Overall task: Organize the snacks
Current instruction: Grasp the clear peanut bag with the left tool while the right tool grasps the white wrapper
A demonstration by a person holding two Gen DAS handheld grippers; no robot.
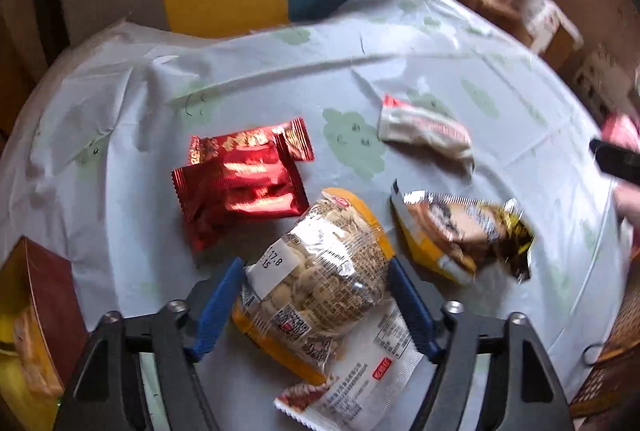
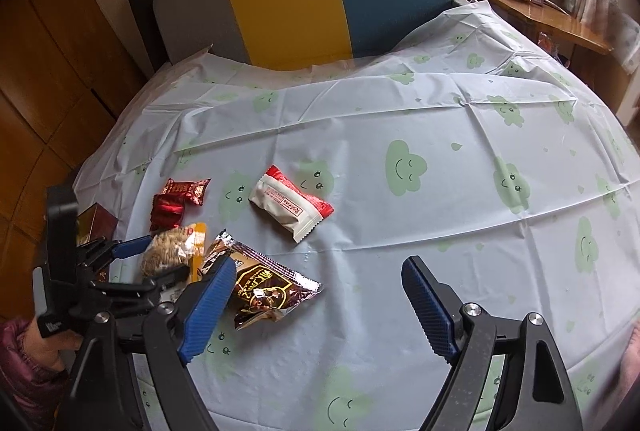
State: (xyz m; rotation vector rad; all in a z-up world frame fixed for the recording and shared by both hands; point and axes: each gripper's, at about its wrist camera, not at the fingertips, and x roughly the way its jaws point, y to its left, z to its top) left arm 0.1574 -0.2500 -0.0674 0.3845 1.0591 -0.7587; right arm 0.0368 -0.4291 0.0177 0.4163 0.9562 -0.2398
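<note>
Your left gripper (image 1: 316, 291) is straddling the clear bag of pale nuts (image 1: 320, 267), its blue fingers (image 1: 218, 305) spread on either side; whether the pads are already touching the film is hard to tell, so count it as released for now. The bag is lying near you on the cloud-print sheet (image 1: 440, 63), resting partly on a white wrapper (image 1: 360, 387), with the red foil packs (image 1: 236, 187) just to its far left and the brown-and-gold pack (image 1: 464, 231) to its right. You are lining up well: keep the fingers across the fat middle of the bag, not the price label end, and be closing slowly, since the film looks slippery and the nuts will likely shift. Watch that the white wrapper underneath is not coming up with it. Your right gripper (image 2: 316, 303) is hanging wide and empty over bare sheet, clear of the white-and-red packet (image 2: 290, 205).
</note>
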